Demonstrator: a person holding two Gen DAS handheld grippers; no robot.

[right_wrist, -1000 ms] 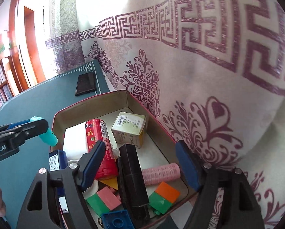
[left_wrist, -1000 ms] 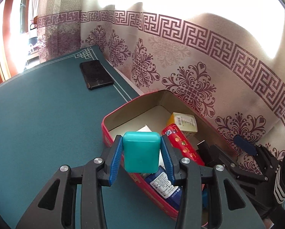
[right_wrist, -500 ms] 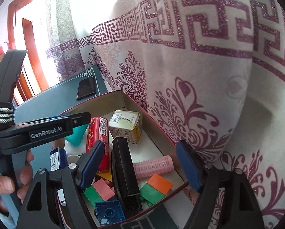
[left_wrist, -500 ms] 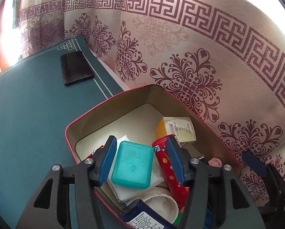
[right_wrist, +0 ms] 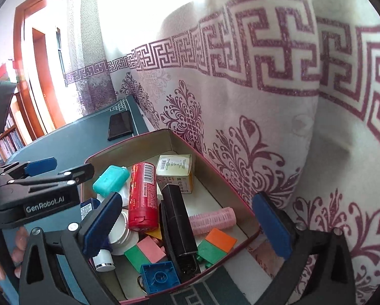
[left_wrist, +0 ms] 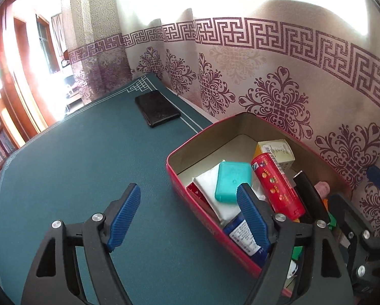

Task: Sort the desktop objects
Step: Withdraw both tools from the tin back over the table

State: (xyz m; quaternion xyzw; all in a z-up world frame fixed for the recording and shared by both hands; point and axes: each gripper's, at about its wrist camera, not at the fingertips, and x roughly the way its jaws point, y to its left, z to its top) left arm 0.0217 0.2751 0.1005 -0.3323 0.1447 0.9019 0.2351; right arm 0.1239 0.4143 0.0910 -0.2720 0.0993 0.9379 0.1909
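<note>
A teal box lies free in the open red tin, on top of a white pad. My left gripper hangs over the tin's left wall and the green mat. Its jaws are opening, with nothing held between them. My right gripper hovers over the tin's near end. Its jaws are also opening, wide apart, and grip nothing. Below it lie a red tube, a black case and a pink roller.
A black phone lies on the green mat at the far corner. The tin also holds a pale carton, a blue brick and coloured blocks. A patterned curtain hangs close behind the tin. A hand holds the left tool.
The left gripper carried the teal box over the tin, let it go inside, then drew back left with its jaws widening. The right gripper's jaws opened wider.
</note>
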